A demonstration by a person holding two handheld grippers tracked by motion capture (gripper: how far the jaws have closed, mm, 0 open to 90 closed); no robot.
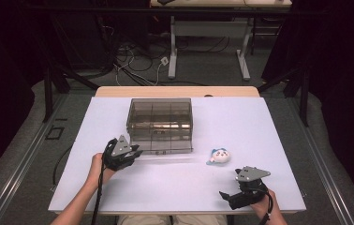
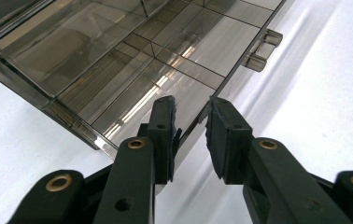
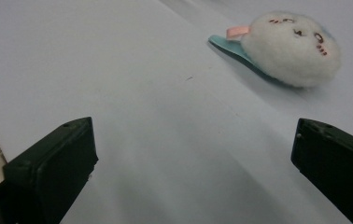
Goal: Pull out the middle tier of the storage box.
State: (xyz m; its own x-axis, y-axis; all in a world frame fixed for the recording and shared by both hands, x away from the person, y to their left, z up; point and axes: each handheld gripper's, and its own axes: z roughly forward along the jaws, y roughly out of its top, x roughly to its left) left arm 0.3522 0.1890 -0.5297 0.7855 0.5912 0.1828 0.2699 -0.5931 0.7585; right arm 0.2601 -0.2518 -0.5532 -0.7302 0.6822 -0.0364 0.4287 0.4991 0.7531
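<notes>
On the white bench (image 1: 175,187), a smoky transparent organizer box (image 1: 161,123) with divided compartments is seen toward the far middle, and a small white plush toy (image 1: 220,156) with a pale blue backing is lying to the right of it, apart from the box. The left tongs (image 1: 135,153) are held at the near left corner of the box, the left hand (image 1: 96,168) reaching in from the bottom edge with the forearm angled up and rightward. In the left gripper view, the left tongs (image 2: 191,123) are shown narrowly parted, with the thin front edge of the box (image 2: 132,60) running into the gap between the pads; whether the edge is actually pinched cannot be told. A small clear latch (image 2: 261,51) is seen farther along that edge. The right tongs (image 1: 225,197) are held low over the near right part of the bench, pointing leftward, with the right hand (image 1: 263,204) behind them. In the right gripper view, the jaws are spread wide, nothing lies between them, and the plush toy (image 3: 291,46) lies ahead, well apart.
</notes>
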